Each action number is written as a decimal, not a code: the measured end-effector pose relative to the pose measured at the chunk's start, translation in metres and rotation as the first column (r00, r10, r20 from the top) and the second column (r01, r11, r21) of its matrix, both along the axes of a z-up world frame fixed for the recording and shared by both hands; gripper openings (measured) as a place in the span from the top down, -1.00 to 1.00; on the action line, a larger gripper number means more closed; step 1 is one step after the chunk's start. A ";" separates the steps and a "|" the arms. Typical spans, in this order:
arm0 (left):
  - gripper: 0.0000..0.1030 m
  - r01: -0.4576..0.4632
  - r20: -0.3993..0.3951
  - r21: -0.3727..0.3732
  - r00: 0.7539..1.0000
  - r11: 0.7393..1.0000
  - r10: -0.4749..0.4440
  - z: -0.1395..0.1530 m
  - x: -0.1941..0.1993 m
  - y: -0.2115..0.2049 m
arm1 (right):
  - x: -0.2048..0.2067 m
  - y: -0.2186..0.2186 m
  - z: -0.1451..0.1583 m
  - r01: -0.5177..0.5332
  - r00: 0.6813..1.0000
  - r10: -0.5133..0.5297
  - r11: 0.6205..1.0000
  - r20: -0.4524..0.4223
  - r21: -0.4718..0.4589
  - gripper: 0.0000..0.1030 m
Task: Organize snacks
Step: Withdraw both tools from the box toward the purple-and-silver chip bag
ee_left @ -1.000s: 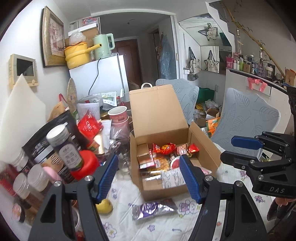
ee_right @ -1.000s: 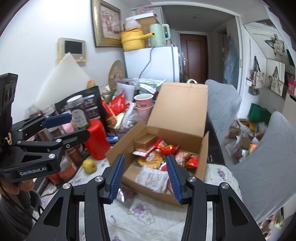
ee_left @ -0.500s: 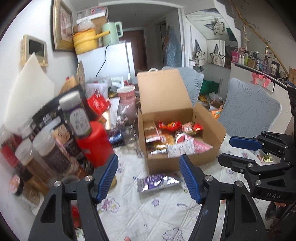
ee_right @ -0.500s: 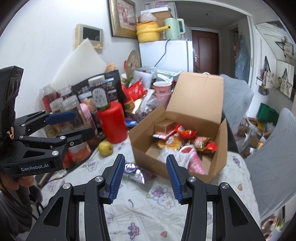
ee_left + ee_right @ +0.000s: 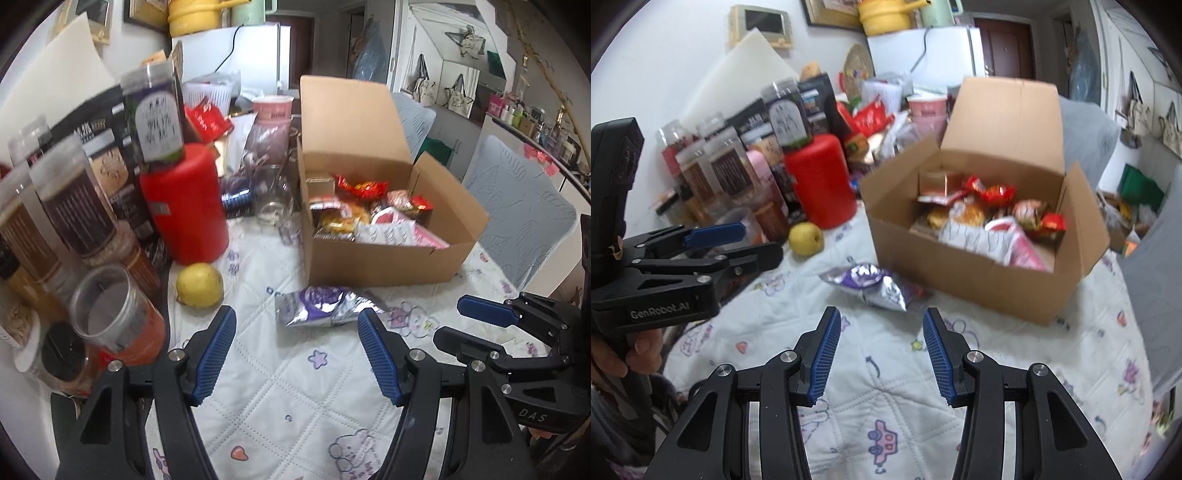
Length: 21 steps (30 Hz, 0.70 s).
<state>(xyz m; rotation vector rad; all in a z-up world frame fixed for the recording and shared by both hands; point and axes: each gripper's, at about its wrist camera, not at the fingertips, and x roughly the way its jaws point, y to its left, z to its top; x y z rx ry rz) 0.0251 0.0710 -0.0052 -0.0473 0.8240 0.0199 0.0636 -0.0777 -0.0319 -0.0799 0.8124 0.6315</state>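
Observation:
A purple and silver snack packet [image 5: 317,306] [image 5: 871,282] lies flat on the white quilted tablecloth just in front of an open cardboard box [image 5: 384,258] [image 5: 960,273]. Several wrapped snacks fill the box. My left gripper [image 5: 295,328] hovers open just short of the packet, nothing between its blue pads. My right gripper [image 5: 881,328] is open too, a little nearer than the packet, and appears at the lower right of the left wrist view [image 5: 465,321]. The left gripper shows at the left of the right wrist view [image 5: 753,240], held by a hand.
A yellow-green apple [image 5: 199,284] [image 5: 806,238] sits left of the packet. A red canister [image 5: 184,206] [image 5: 822,181] and several jars [image 5: 74,199] crowd the table's left side. Cups and bags stand behind the box. A grey chair [image 5: 517,214] is on the right.
Both grippers have come down and tilted toward the table, so the packet and the tablecloth now fill the lower views. Jaw width is unchanged. Nothing on the table has moved.

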 end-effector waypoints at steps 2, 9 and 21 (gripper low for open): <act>-0.32 -0.005 -0.022 0.014 1.000 1.000 0.006 -0.011 0.004 0.002 | 0.004 0.002 -0.012 0.007 1.000 -0.007 1.000 -0.023 -0.007 0.10; -0.32 0.006 -0.093 -0.017 0.996 1.000 -0.007 -0.043 0.022 0.016 | 0.023 0.010 -0.039 0.010 0.995 -0.010 1.000 -0.099 -0.004 -0.11; -0.32 0.057 -0.123 -0.059 0.990 0.997 -0.064 -0.069 0.053 0.024 | 0.064 0.028 -0.063 -0.019 0.981 0.023 1.000 -0.191 0.024 -0.12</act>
